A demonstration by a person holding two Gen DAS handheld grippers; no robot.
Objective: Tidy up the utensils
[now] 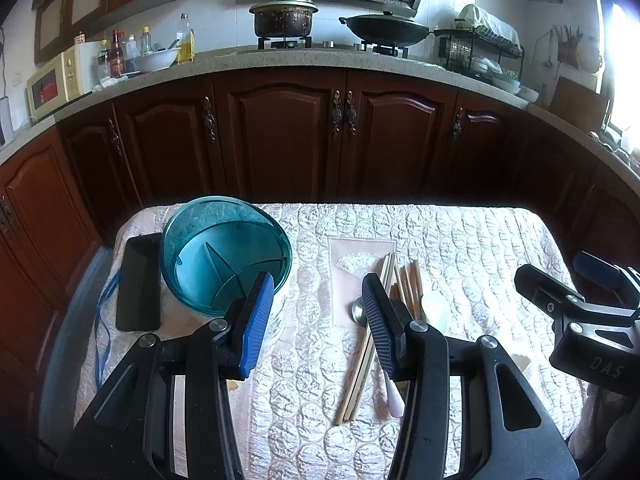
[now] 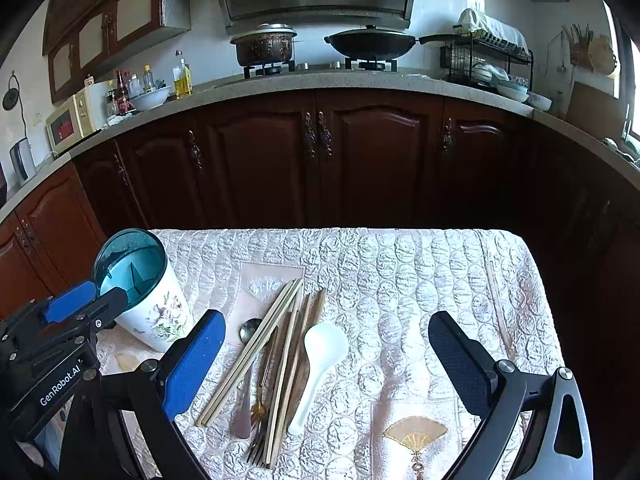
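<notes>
A white flowered utensil holder (image 2: 154, 312) with a teal divided inside (image 1: 224, 252) stands at the table's left. Right of it lies a loose pile: wooden chopsticks (image 2: 280, 340), a white ceramic spoon (image 2: 320, 354), a metal spoon (image 2: 250, 329) and a gold fork (image 2: 259, 440). My left gripper (image 1: 316, 320) is open and empty, between the holder and the pile; its left pad (image 1: 256, 320) is near the holder's rim. My right gripper (image 2: 328, 360) is open wide and empty, above the pile and around the white spoon. The left gripper's right finger hides part of the chopsticks (image 1: 360, 360).
The small table has a quilted pale cloth (image 2: 420, 280). A black rectangular box (image 1: 138, 280) and a blue cord (image 1: 102, 320) lie left of the holder. Behind the table runs a dark wooden cabinet row (image 1: 280, 132) under a counter with a stove, pots and a dish rack.
</notes>
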